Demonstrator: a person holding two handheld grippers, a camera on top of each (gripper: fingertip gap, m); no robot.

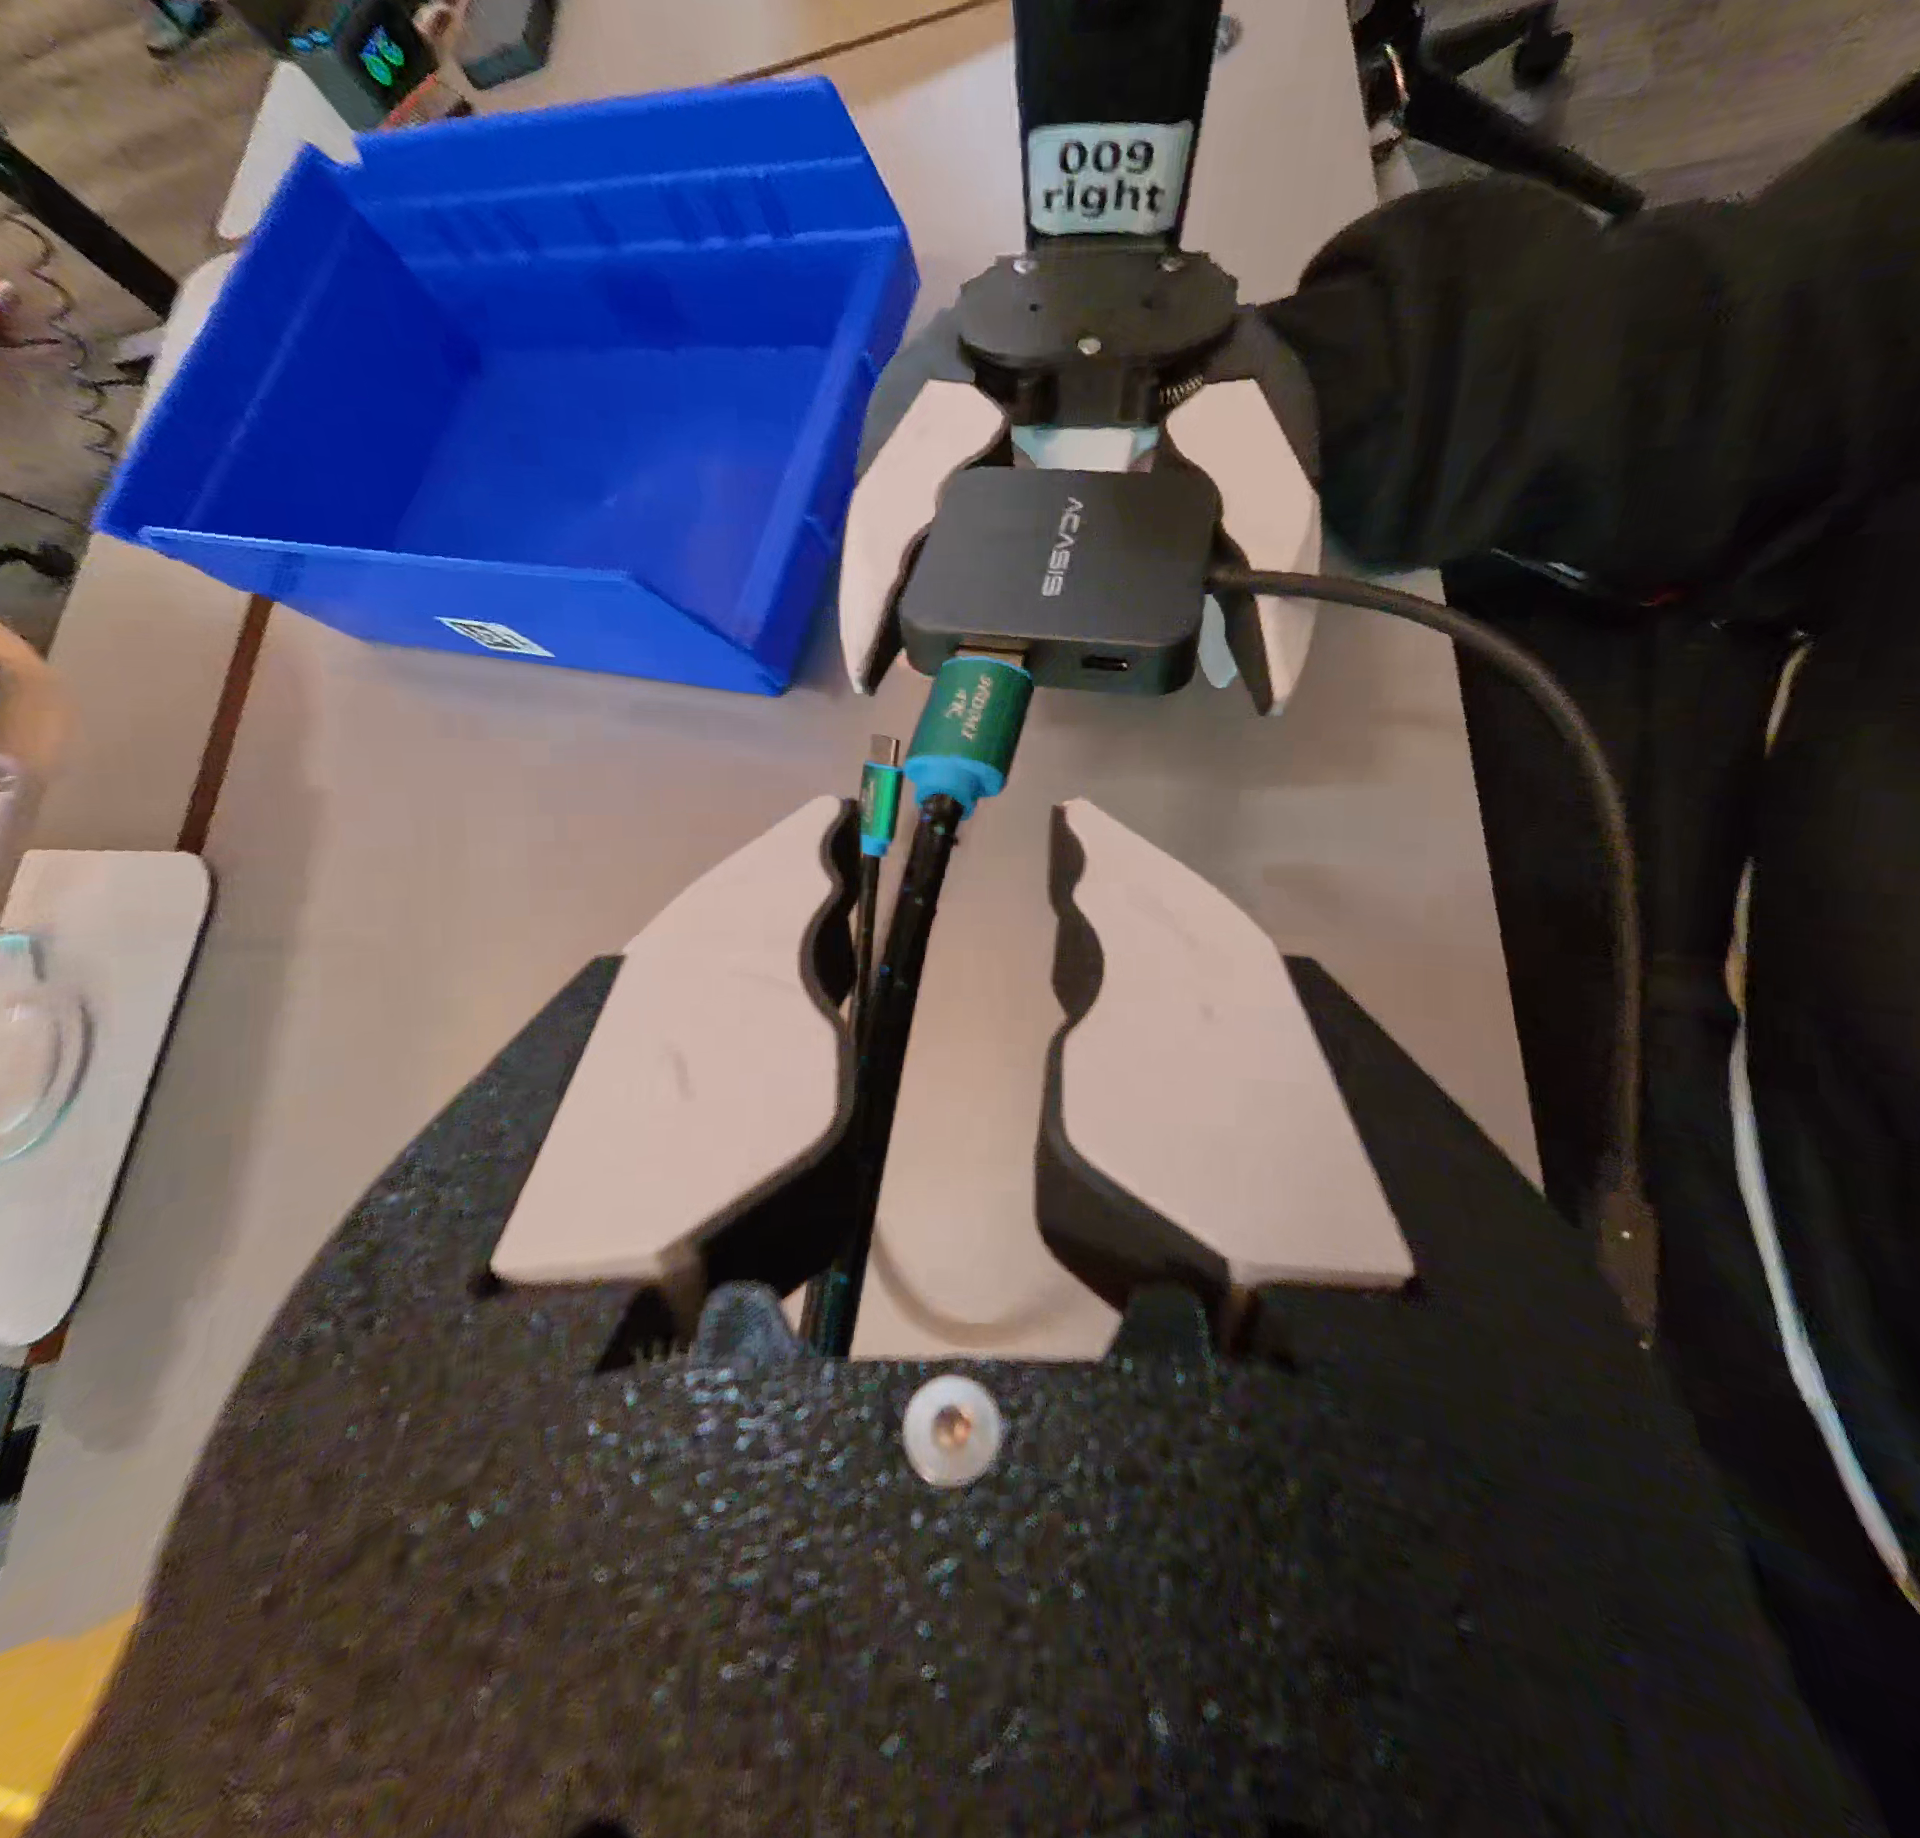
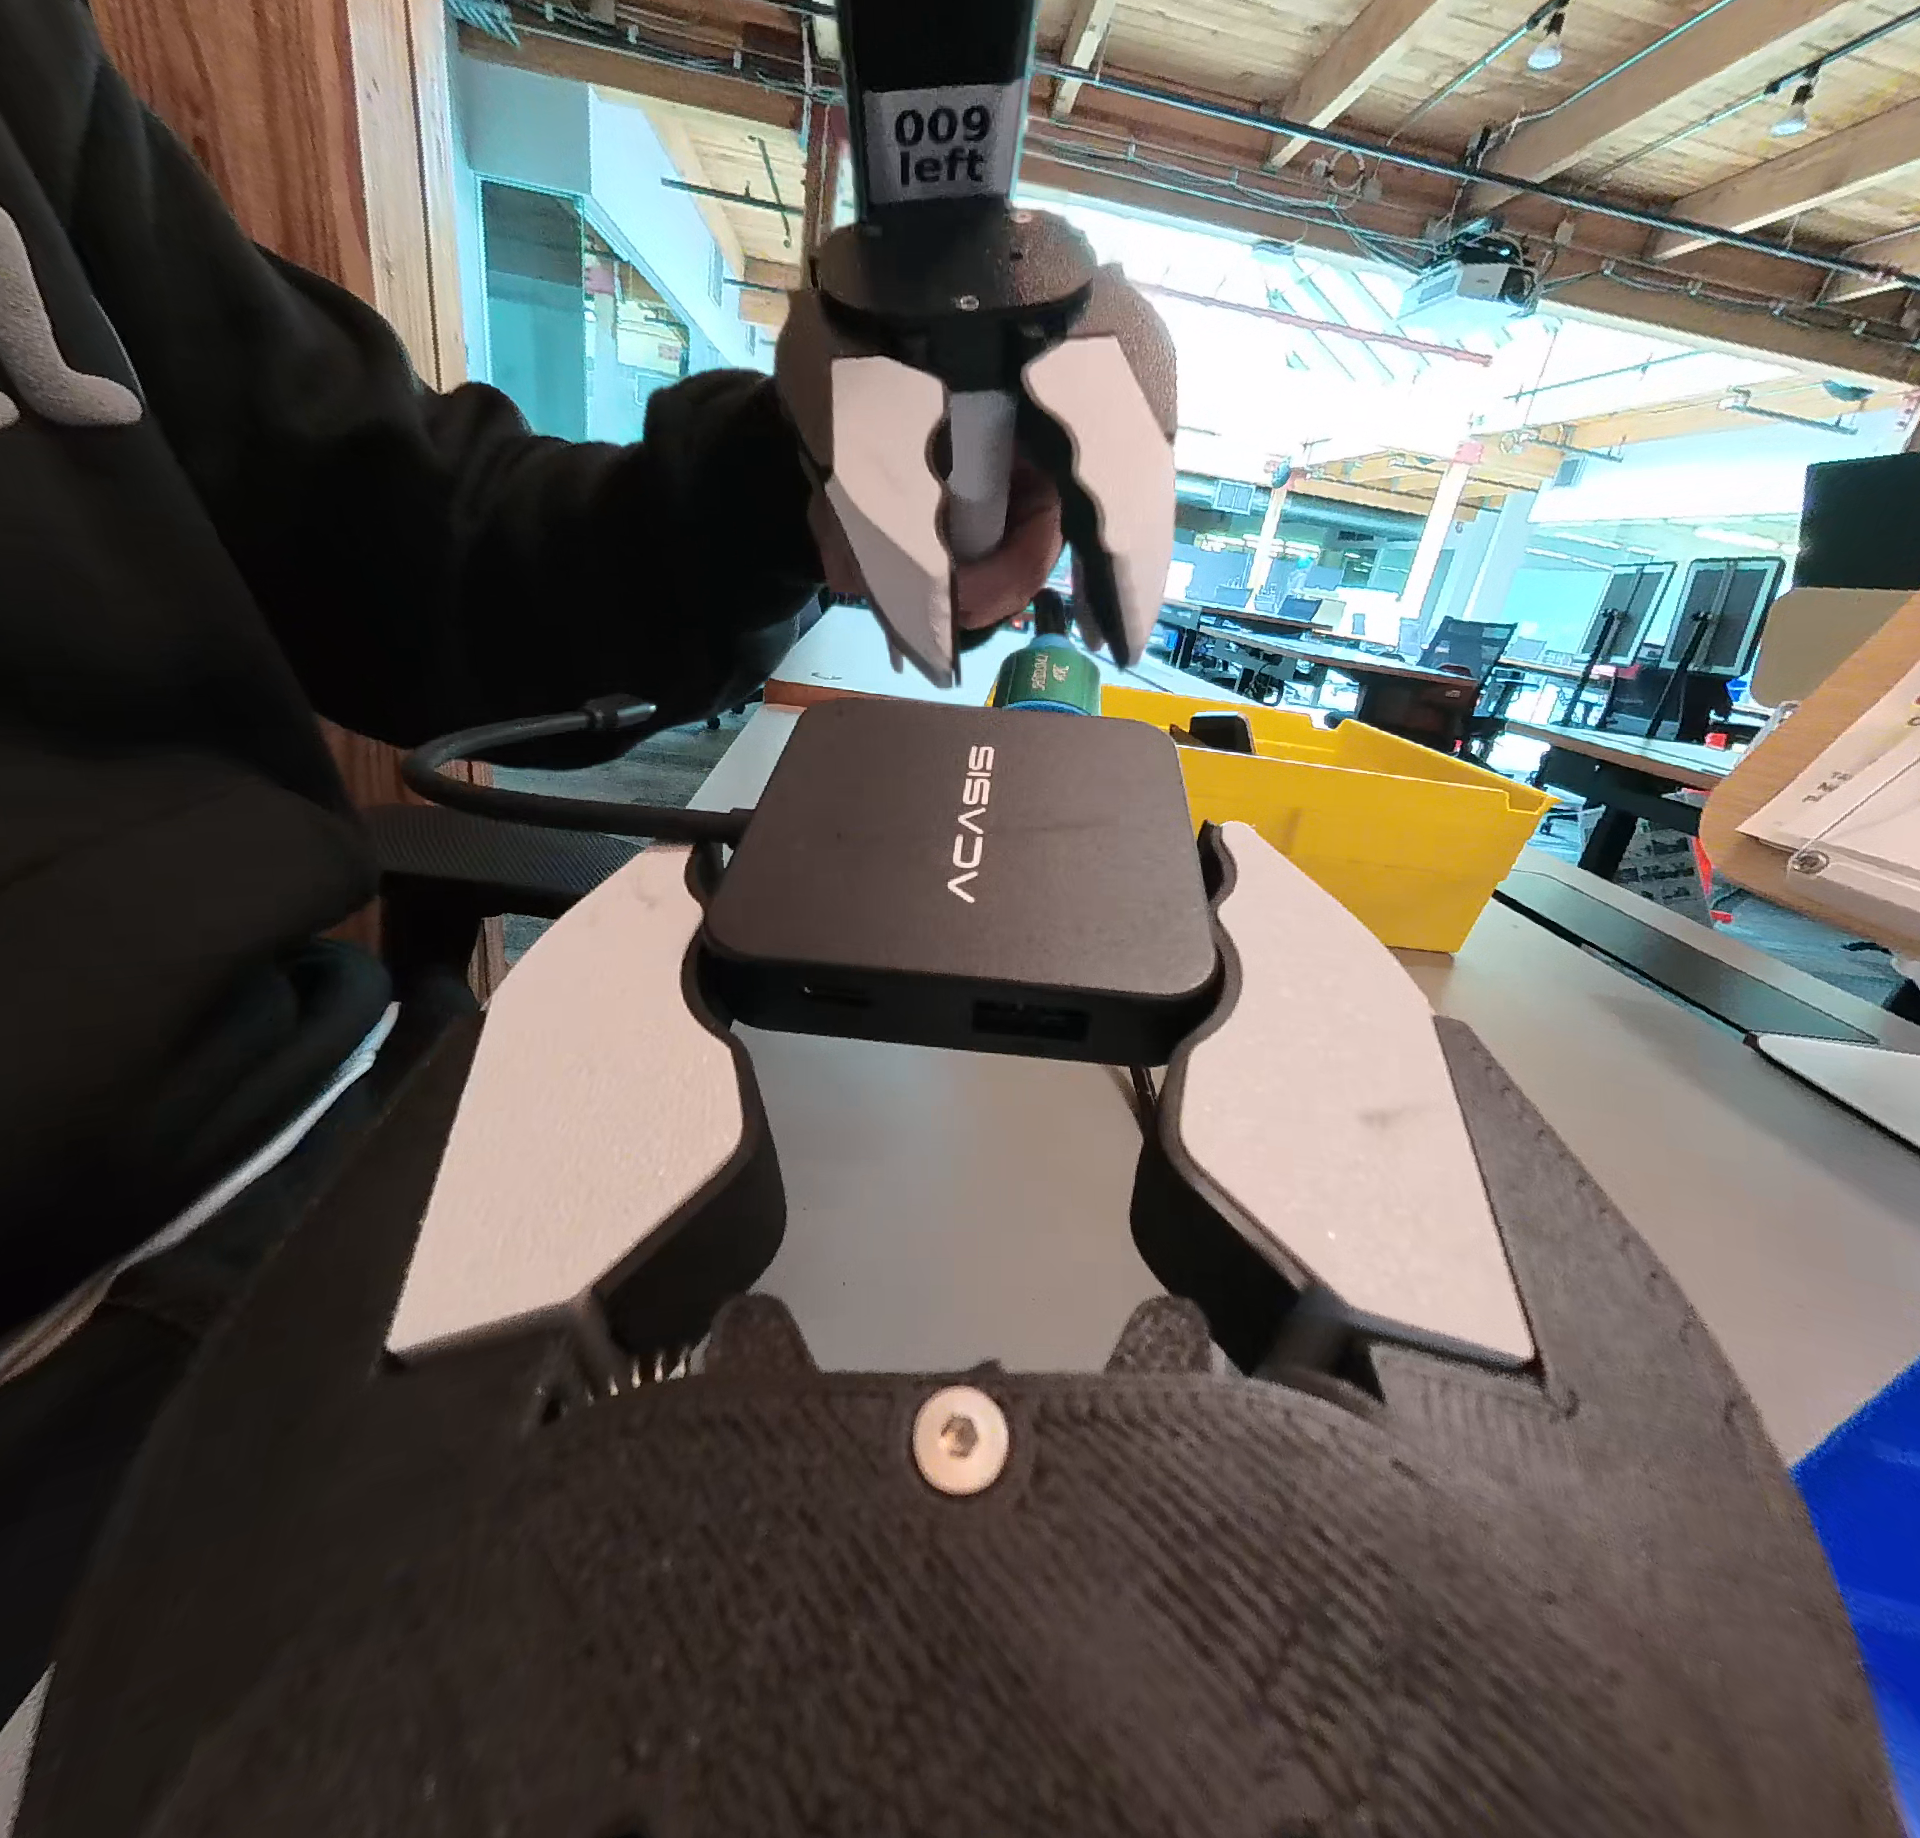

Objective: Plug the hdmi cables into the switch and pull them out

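The left gripper (image 1: 951, 812) points forward and slightly down, its two pale fingers (image 1: 727, 1009) parted and closing on nothing; a cable merely runs along the gap beside one of them. The right gripper (image 2: 961, 915) faces it, fingers (image 2: 582, 1092) clamped on either side of the switch (image 2: 966, 843). A black-sleeved arm (image 1: 1558, 375) reaches in behind it.

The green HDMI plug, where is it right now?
In the left wrist view the green HDMI plug sits centre frame, seated in the near edge of the switch, just beyond the open left gripper.
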